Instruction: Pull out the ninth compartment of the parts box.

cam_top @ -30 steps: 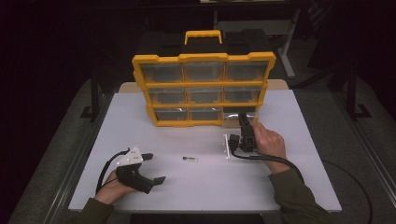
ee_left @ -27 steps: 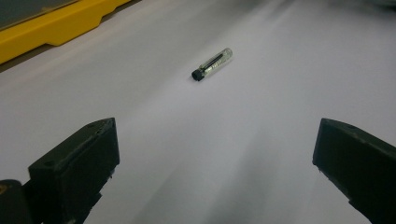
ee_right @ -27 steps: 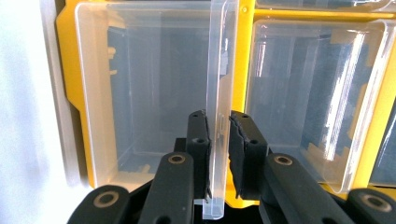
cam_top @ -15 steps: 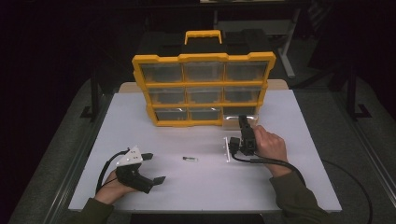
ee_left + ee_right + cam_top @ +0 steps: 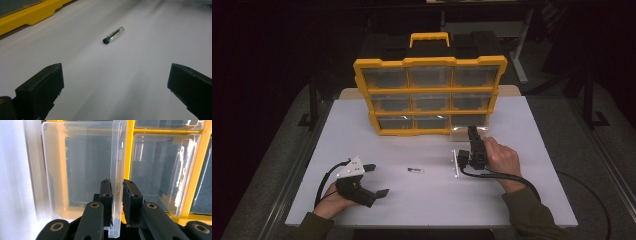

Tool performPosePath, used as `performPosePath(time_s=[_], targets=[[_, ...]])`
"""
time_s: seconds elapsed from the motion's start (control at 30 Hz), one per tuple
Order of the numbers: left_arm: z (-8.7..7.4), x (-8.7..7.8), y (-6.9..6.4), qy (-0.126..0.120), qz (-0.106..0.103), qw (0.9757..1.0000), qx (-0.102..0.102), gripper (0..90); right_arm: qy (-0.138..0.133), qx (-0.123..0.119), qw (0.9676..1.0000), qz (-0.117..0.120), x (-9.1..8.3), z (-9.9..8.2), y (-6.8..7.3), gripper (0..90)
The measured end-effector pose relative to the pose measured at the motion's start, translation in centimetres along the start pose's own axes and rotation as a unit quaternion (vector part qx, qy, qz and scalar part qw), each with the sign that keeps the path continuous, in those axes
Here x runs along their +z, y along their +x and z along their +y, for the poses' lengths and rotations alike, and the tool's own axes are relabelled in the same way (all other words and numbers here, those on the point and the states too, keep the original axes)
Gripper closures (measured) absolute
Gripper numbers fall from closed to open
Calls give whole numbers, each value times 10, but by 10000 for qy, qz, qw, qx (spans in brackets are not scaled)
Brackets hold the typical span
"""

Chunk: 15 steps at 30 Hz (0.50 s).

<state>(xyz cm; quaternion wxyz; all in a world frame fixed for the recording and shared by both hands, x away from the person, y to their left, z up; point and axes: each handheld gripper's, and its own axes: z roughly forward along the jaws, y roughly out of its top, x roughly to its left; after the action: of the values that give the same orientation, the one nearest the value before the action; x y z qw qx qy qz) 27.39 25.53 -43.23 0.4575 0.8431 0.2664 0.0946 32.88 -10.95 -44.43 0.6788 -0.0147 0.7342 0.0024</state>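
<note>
The left hand-held gripper rests on the table with jaws wide apart and empty. Ahead of it lies a small vial, flat, black cap towards the gripper. The right hand-held gripper is clamped on the front wall of a clear drawer at the yellow organizer's bottom-right slot, its long axis running out towards the person.

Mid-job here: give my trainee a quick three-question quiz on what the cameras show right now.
1. True or false: the right hand-held gripper is shut on the clear drawer's front lip.
2. What lies on the table between the two hands?
A. a screwdriver
B. a small clear vial with a black cap
C. a coin
3. How do the left hand-held gripper's jaws stand?

Key: 1 true; 2 B; 3 wide open, nothing between them.
</note>
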Motion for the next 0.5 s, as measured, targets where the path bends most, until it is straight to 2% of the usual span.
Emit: performPosePath(time_s=[0.5], targets=[[0, -1, 0, -7, 16, 10000, 8, 4, -31, -1, 10000, 13, -12, -1, 0, 778]])
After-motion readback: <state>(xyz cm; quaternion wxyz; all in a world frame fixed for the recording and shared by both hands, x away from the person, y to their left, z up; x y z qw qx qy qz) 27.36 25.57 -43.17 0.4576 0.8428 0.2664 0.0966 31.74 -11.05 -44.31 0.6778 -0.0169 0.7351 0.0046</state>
